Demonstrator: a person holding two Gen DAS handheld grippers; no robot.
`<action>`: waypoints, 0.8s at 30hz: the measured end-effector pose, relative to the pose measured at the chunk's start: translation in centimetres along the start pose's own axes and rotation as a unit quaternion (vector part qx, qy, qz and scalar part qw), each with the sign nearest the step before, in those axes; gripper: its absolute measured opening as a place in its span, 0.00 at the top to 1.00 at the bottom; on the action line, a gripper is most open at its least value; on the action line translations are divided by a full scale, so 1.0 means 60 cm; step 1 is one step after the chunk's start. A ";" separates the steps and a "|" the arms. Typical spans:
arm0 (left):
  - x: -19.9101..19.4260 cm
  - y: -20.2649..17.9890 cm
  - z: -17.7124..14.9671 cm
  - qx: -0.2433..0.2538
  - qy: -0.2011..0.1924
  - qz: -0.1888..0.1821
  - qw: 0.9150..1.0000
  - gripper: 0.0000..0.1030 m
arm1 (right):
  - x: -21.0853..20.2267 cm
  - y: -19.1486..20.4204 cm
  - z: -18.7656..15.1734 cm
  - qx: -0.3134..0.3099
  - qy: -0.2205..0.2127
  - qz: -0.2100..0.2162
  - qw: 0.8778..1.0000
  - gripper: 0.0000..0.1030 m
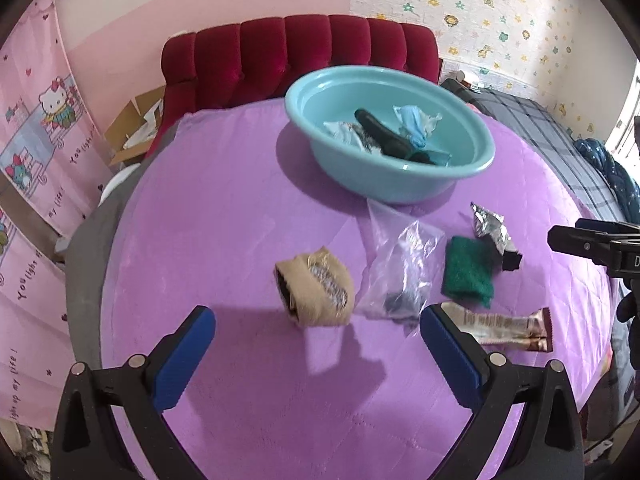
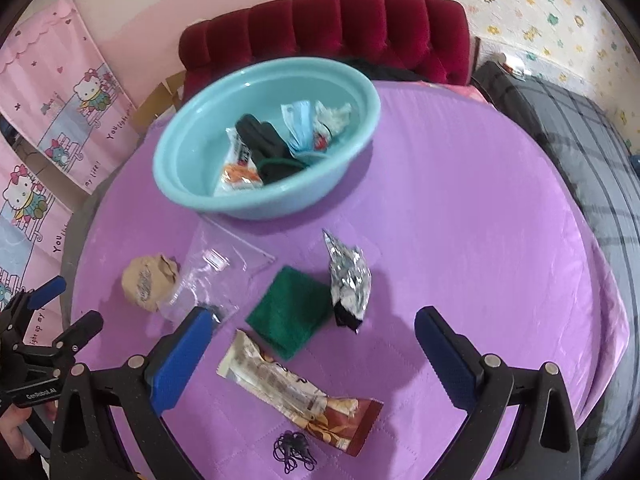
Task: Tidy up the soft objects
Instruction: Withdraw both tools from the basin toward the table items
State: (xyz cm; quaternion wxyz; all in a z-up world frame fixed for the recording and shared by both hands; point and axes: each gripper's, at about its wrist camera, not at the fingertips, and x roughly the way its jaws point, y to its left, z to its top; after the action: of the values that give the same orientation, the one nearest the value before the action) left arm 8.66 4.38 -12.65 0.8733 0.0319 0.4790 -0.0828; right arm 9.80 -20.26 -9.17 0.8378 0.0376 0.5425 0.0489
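A light blue basin stands at the far side of the purple-covered table, holding a black sock, a blue face mask, a wrapper and crumpled tissue. In front of it lie a beige rolled sock, a clear plastic bag, a green cloth, a silver foil packet and a brown snack wrapper. My left gripper is open, just short of the beige sock. My right gripper is open above the green cloth and wrapper.
A red tufted headboard stands behind the table. A grey plaid bed runs along the right. Black hair ties lie near the front edge. The left gripper's body and a hand show at far left.
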 end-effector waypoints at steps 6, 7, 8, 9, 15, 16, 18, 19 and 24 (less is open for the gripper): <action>0.024 0.008 -0.020 -0.006 0.015 -0.006 1.000 0.00 | 0.017 -0.004 -0.024 0.010 0.008 -0.005 1.000 0.00; 0.026 0.009 -0.020 -0.007 0.017 -0.005 1.000 0.00 | 0.018 -0.004 -0.027 0.010 0.008 -0.006 1.000 0.00; 0.029 0.011 -0.021 -0.009 0.017 -0.003 1.000 0.00 | 0.019 -0.004 -0.029 0.011 0.009 -0.008 1.000 0.00; 0.032 0.012 -0.021 -0.010 0.018 -0.002 1.000 0.00 | 0.021 -0.004 -0.030 0.011 0.009 -0.009 1.000 0.00; 0.057 0.021 -0.020 -0.027 0.020 0.001 0.999 0.00 | 0.035 -0.010 -0.040 0.022 0.012 -0.015 1.000 0.00; 0.062 0.023 -0.020 -0.033 0.020 -0.002 0.999 0.00 | 0.037 -0.010 -0.041 0.023 0.014 -0.015 1.000 0.00; 0.069 0.025 -0.018 -0.033 0.022 -0.003 0.999 0.00 | 0.044 -0.012 -0.044 0.023 0.016 -0.018 0.999 0.00; 0.072 0.024 -0.017 -0.032 0.022 -0.002 0.999 0.00 | 0.047 -0.012 -0.046 0.024 0.017 -0.019 0.999 0.00; 0.088 0.025 -0.009 -0.035 0.023 -0.009 0.999 0.00 | 0.063 -0.018 -0.048 0.032 0.028 -0.017 0.999 0.00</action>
State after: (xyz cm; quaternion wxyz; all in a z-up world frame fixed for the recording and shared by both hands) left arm 11.29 5.33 -17.43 0.8617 -0.0006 0.5022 -0.0731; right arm 8.74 -20.81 -13.89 0.8215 0.0536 0.5674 0.0185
